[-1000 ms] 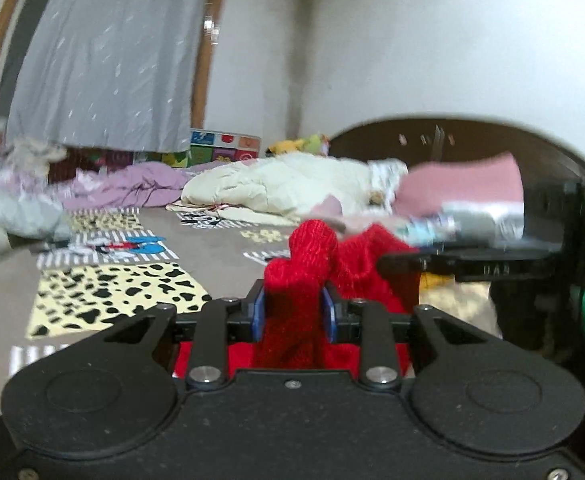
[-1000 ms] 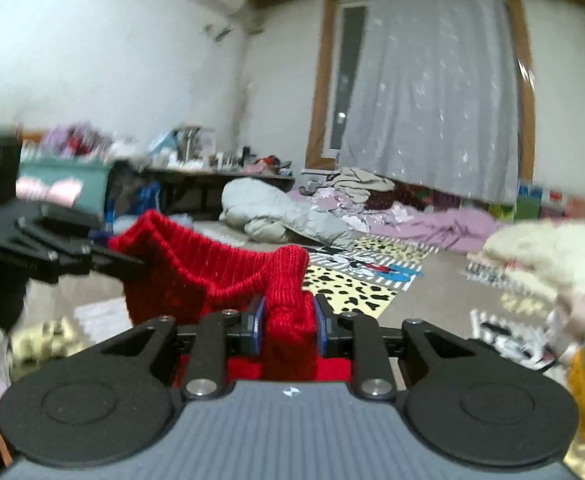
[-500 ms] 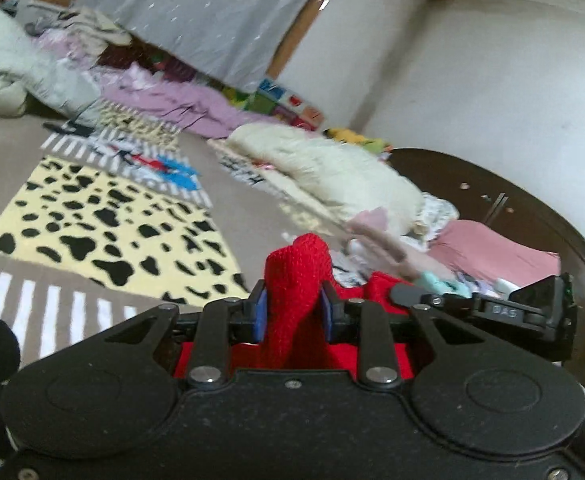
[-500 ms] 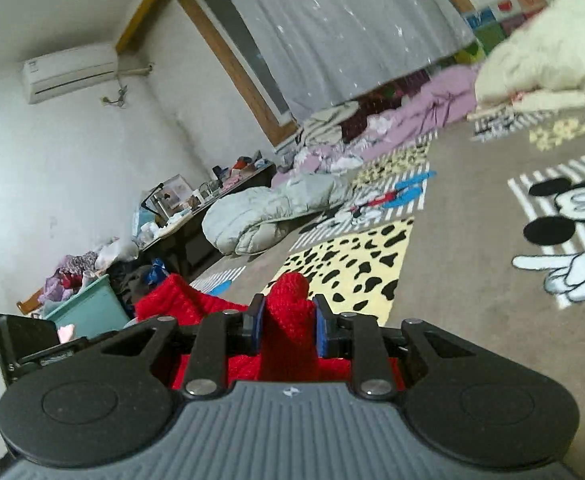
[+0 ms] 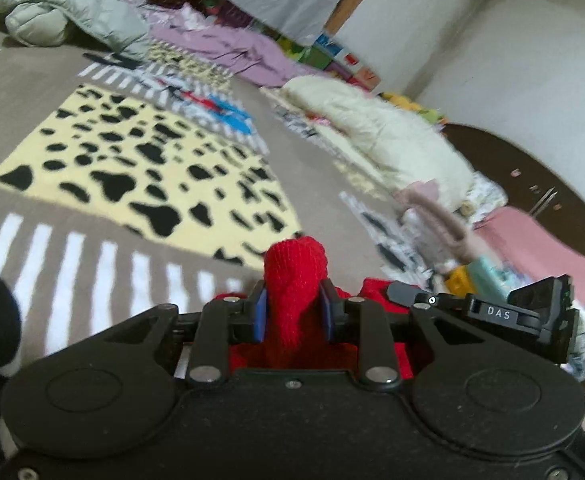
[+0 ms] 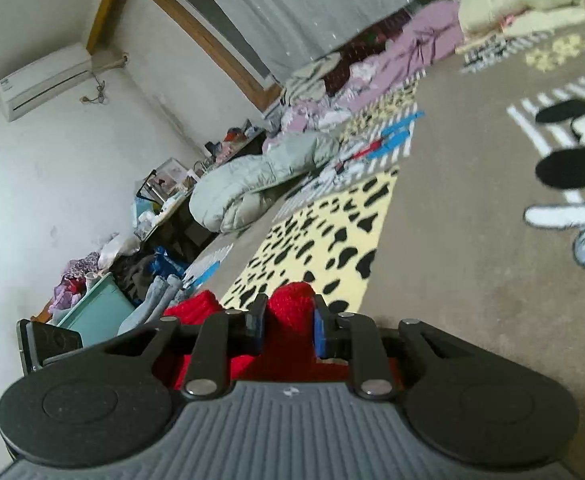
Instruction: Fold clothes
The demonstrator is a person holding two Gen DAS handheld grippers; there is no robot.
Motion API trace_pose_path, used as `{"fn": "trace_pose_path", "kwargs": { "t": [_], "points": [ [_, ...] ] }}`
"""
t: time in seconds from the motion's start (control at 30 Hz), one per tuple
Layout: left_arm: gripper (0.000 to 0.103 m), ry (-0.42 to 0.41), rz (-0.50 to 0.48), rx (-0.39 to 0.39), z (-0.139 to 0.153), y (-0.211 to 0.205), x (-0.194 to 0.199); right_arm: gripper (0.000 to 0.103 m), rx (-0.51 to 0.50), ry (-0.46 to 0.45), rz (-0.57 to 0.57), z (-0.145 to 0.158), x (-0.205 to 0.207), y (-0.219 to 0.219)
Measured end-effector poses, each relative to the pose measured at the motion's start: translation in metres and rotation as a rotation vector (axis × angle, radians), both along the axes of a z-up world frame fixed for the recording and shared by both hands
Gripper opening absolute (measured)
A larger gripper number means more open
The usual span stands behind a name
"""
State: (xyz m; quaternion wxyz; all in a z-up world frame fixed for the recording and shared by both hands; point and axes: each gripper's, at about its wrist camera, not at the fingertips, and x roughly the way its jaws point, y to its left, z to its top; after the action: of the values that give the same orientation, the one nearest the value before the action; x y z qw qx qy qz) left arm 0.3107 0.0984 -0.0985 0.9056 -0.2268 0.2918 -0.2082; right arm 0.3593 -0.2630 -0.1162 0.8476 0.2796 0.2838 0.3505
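A red knit garment [image 5: 295, 264] is pinched between the blue pads of my left gripper [image 5: 294, 314], which is shut on a bunched fold of it. More of the red knit runs right toward the other gripper's black body [image 5: 496, 314]. In the right wrist view my right gripper [image 6: 287, 326] is shut on another fold of the same red garment [image 6: 290, 300]. A further hump of it [image 6: 196, 306] stretches left toward the left gripper's body [image 6: 48, 340]. Both grippers hang low over the patterned carpet [image 5: 324, 128]. The garment's lower part is hidden behind the gripper bodies.
A yellow, black-spotted carpet patch [image 5: 132, 160] lies just ahead. Beyond it are a grey-green puffer jacket [image 6: 260, 184], purple clothes [image 5: 244, 52] and a cream duvet [image 5: 388, 136]. A dark round table [image 5: 532, 184] is at the right. A teal bin [image 6: 96, 312] stands by the left wall.
Both views have rolled and sunk toward the carpet, which now fills most of each picture. The red garment stays pinched in both grippers and hangs lower between them.
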Motion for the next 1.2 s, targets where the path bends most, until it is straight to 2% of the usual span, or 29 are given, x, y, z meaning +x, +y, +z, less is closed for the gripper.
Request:
{"fn": "trace_pose_path", "kwargs": {
  "t": [0.03, 0.13, 0.23, 0.37, 0.5, 0.57, 0.67, 0.77, 0.87, 0.9, 1.0, 1.2],
  "points": [
    [0.027, 0.0, 0.002, 0.018, -0.003, -0.003, 0.0, 0.023, -0.009, 0.012, 0.004, -0.004, 0.003, 0.003],
    [0.058, -0.011, 0.044, 0.055, -0.004, -0.004, 0.001, 0.024, -0.075, 0.047, -0.004, -0.019, 0.01, 0.013],
    [0.058, -0.054, 0.079, 0.037, 0.004, 0.004, -0.006, 0.03, -0.053, 0.027, -0.035, -0.015, 0.004, 0.006],
    [0.058, -0.096, 0.133, 0.022, 0.018, 0.018, -0.029, 0.031, -0.027, -0.026, -0.098, 0.0, -0.013, -0.013],
    [0.058, -0.173, 0.062, 0.025, 0.036, 0.021, -0.065, 0.032, -0.042, -0.111, -0.177, 0.017, -0.043, -0.027],
    [0.058, -0.208, -0.011, 0.039, 0.04, 0.013, -0.079, 0.032, -0.084, -0.188, -0.164, 0.031, -0.06, -0.023],
    [0.058, -0.219, -0.087, 0.09, 0.035, -0.008, -0.082, 0.042, -0.157, -0.32, -0.075, 0.052, -0.091, 0.001],
    [0.058, -0.214, -0.154, 0.171, 0.023, -0.032, -0.076, 0.042, -0.27, -0.365, -0.016, 0.044, -0.109, 0.033],
    [0.059, -0.174, -0.184, 0.192, 0.007, -0.041, -0.06, 0.04, -0.424, -0.424, -0.03, 0.025, -0.118, 0.054],
    [0.059, -0.156, -0.191, 0.191, 0.003, -0.042, -0.053, 0.04, -0.426, -0.417, -0.038, 0.022, -0.119, 0.054],
    [0.061, -0.178, -0.208, 0.252, -0.002, -0.046, -0.05, 0.04, -0.456, -0.352, -0.056, 0.008, -0.114, 0.057],
    [0.06, -0.191, -0.169, 0.322, -0.002, -0.048, -0.062, 0.04, -0.506, -0.357, -0.075, -0.001, -0.11, 0.066]
  ]
}}
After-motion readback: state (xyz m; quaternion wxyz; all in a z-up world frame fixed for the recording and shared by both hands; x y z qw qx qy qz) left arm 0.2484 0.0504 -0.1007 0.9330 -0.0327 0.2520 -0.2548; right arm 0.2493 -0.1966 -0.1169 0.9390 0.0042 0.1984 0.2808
